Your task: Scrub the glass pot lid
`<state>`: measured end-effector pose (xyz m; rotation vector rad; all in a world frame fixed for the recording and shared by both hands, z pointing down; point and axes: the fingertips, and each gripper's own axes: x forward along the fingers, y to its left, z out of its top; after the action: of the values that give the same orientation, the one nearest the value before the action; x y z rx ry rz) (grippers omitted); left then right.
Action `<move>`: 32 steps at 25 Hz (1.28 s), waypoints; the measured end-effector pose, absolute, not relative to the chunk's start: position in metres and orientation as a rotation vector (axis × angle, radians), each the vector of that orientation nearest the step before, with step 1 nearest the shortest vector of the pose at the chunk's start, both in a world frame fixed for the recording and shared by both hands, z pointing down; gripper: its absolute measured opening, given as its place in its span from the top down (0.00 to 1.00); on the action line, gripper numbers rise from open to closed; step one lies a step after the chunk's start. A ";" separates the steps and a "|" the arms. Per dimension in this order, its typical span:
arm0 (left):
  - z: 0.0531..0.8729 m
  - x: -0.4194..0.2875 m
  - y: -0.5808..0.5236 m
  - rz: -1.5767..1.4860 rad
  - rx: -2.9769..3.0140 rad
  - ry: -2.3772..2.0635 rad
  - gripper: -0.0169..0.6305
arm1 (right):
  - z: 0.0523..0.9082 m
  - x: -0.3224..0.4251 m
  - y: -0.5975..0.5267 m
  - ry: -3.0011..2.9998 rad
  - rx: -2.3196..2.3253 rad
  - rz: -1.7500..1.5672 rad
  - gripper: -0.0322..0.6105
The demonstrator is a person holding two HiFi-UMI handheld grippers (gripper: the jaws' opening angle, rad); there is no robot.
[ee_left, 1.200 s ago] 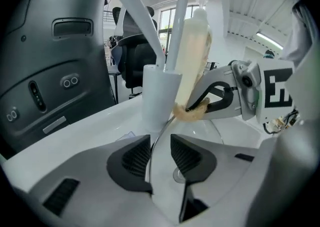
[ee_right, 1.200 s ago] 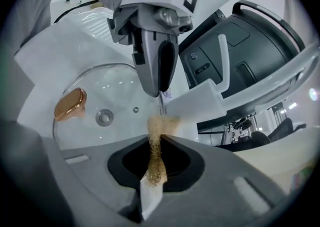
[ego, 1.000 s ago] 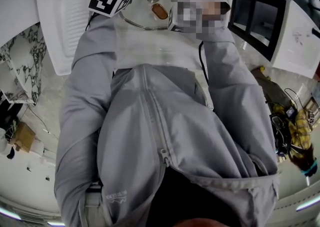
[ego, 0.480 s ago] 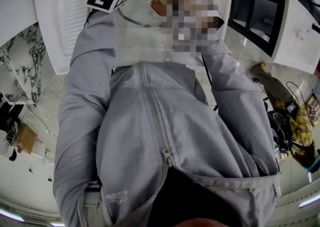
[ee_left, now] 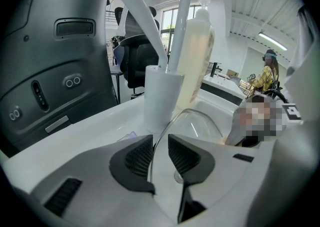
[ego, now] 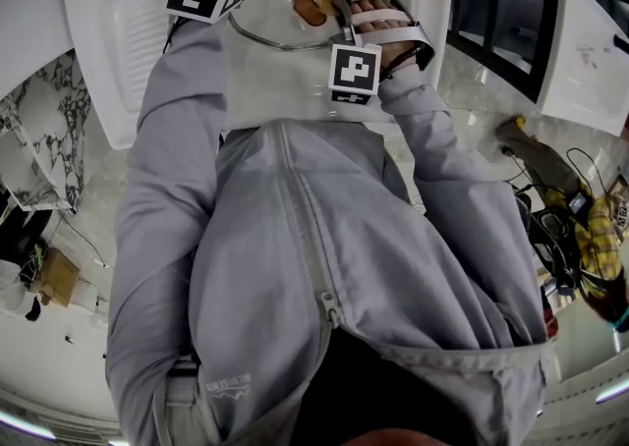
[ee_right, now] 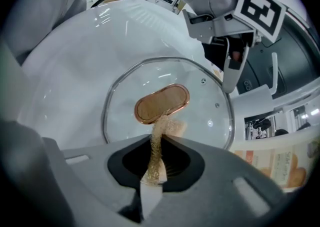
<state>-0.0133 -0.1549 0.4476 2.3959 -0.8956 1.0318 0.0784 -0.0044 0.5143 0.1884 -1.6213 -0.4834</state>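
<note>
A marble counter is running along the left, and a white sink with a ribbed draining board is sitting in it. In the left gripper view a dark grey machine is standing at the left. After it come a black chair, a white tap and a pale bottle behind the basin. The glass lid is sitting in the basin with its oval copper-coloured handle facing up. Right of the sink, a black-framed panel is lying on the counter.

The person in a grey jacket is leaning over the sink, both arms reaching forward. The left gripper is pointing down at a slant. Its jaws have just been closing and are gripping the lid's rim at a narrow gap. The right gripper is pointing steeply down over the lid. Its jaws are pinching a golden mesh scrubber, whose tip is reaching the handle's edge; I cannot tell whether it is touching.
</note>
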 end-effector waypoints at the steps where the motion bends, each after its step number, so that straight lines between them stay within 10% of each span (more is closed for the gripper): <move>1: 0.448 -0.014 -0.155 1.033 2.395 -0.896 0.83 | 0.517 0.079 0.000 -1.612 0.163 -0.469 0.89; 20: 0.453 -0.014 -0.154 1.040 2.392 -0.896 0.83 | 0.577 0.077 0.089 -1.552 -0.271 -0.150 0.89; 32: 0.452 -0.013 -0.156 1.034 2.401 -0.901 0.84 | 0.487 0.122 -0.069 -1.586 0.364 -0.417 0.89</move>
<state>-0.0126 -0.1557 0.4524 2.4006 -0.9010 1.0342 0.1216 -0.0686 0.4871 0.3640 -1.5864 -0.4168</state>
